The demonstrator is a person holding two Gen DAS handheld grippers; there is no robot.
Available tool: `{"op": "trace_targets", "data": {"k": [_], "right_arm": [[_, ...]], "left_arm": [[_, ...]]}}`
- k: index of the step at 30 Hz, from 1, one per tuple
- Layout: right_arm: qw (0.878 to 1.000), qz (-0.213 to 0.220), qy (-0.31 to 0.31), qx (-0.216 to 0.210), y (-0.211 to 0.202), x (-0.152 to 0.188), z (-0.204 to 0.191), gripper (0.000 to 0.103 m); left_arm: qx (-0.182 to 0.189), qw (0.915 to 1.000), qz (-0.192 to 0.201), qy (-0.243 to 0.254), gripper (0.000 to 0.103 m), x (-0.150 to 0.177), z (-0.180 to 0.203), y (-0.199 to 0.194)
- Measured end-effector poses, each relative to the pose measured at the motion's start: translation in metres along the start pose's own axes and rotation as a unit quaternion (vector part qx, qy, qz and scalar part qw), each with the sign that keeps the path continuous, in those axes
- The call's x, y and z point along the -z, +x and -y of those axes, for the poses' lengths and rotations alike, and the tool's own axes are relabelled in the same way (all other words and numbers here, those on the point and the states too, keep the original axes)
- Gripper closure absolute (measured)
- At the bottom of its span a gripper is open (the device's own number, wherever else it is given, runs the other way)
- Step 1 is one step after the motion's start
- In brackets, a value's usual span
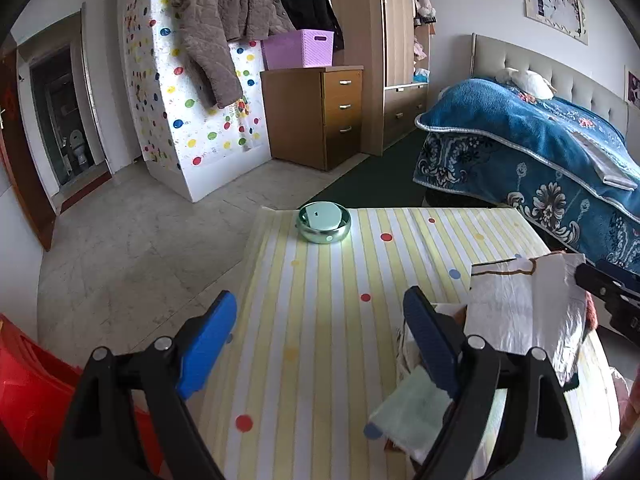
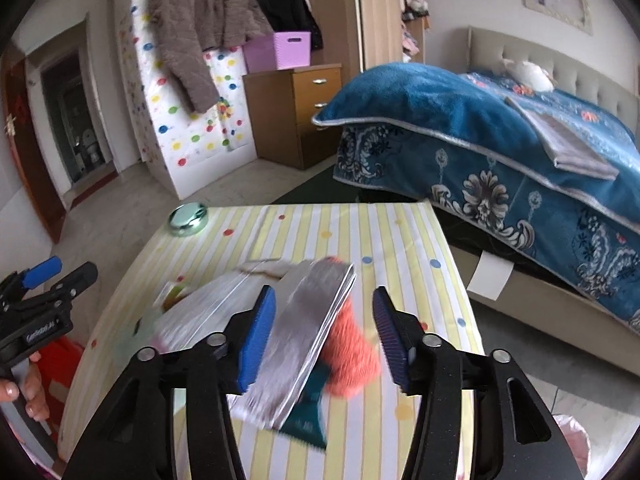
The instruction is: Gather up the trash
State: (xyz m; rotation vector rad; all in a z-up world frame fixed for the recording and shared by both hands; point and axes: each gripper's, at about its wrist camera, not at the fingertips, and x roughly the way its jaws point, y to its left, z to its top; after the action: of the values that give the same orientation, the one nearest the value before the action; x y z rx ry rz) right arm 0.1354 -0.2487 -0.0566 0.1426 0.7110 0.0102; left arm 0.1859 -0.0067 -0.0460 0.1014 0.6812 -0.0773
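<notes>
Trash not cleared yet: crinkly silver foil wrapper (image 2: 308, 328) btwn spread right gripper (image 2: 324, 336), untouched; left gripper (image 1: 320, 344) spread, empty.

A home bedroom: blanket-covered bed (image 1: 532, 140), wardrobe (image 1: 396, 40), hung coats (image 1: 216, 20).

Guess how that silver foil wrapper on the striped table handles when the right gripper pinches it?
The silver foil wrapper looks thin and creased, so it is probably light and floppy, likely buckling rather than lifting flat. Its glossy surface may slip on the pads. It rests tilted on an orange fuzzy item, so a push could slide it off.
</notes>
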Motion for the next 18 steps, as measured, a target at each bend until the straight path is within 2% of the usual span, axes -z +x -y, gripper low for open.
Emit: {"op": "trace_targets", "data": {"k": [3, 5, 9, 10, 18], "right_arm": [[1.000, -0.007, 0.008, -0.016, 0.008, -0.006, 0.004, 0.050], [1.000, -0.004, 0.012, -0.021, 0.010, -0.007, 0.007, 0.061], [1.000, 0.010, 0.007, -0.028, 0.004, -0.006, 0.004, 0.094], [0.999, 0.014, 0.004, -0.034, 0.000, -0.006, 0.003, 0.098], [0.997, 0.036, -0.024, -0.063, -0.049, -0.002, -0.016, 0.101]], "left_arm": [[0.003, 1.0000, -0.008, 0.000, 0.020, 0.003, 0.003, 0.006], [0.003, 0.9999, -0.015, 0.000, 0.020, 0.007, 0.004, 0.009], [0.002, 0.9998, -0.019, -0.002, 0.020, 0.010, 0.002, 0.005], [0.001, 0.9998, -0.019, -0.004, 0.020, 0.010, 0.001, 0.003], [-0.004, 0.9999, -0.001, -0.012, 0.020, 0.014, -0.007, -0.036]]}}
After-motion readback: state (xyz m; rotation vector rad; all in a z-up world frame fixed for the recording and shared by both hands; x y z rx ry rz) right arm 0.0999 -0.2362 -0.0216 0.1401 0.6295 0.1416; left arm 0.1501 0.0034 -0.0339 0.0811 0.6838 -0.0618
